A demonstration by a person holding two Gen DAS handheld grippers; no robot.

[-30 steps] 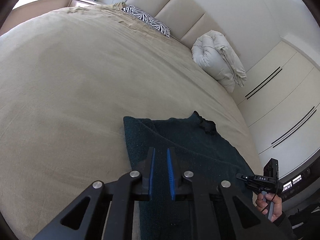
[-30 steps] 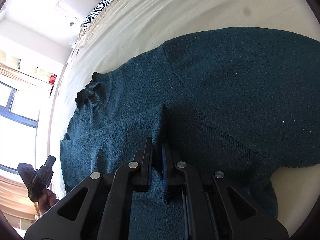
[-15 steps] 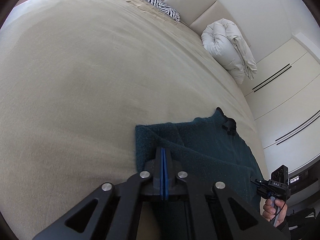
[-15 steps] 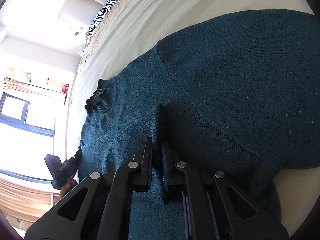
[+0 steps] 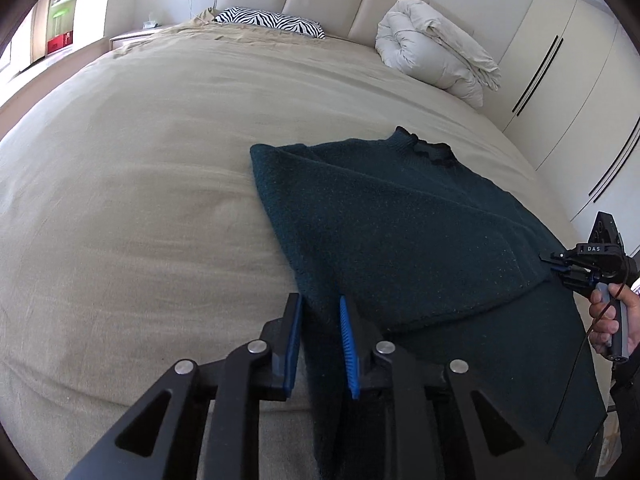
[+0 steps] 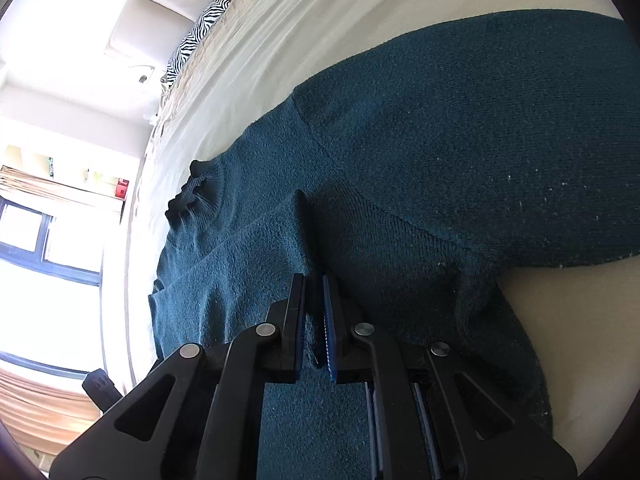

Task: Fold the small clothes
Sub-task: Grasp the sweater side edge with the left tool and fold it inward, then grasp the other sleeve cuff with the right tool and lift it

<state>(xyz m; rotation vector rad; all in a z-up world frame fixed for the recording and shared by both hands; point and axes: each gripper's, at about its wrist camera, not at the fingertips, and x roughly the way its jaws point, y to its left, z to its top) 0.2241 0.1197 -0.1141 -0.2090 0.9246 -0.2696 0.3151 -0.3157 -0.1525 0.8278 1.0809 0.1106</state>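
Left tool (image 5: pixel 319 318) stands with its blue pads spread apart, released, straddling the near left edge of the dark teal sweater (image 5: pixel 400 232) where it lies on the beige bed (image 5: pixel 140 200). Right tool (image 6: pixel 313 312) has its pads drawn close on a raised ridge of knit, grasping a fold of that same sweater; in the left wrist view you see it far off at the garment's right side, handle in your right hand (image 5: pixel 612 320).

The sweater lies spread near the foot of the bed, collar (image 5: pixel 424 146) pointing toward the headboard, one side already laid over the body as a sloping flap. A zebra pillow (image 5: pixel 272 22) and a rolled white duvet (image 5: pixel 436 60) sit well apart at the head, out of your way.

To do this fold well, judge where the crease should run before you move: the edge under the left tool looks like the natural partner to the pinch on the right. Close the left tool on both layers of the hem edge, not the top layer alone, or the knit will slide apart. Lift both tools together and level, keep light tension across the cloth between them, then carry the fold over in one even sweep and lay it flat. Thick knit will likely bunch if you drag it.
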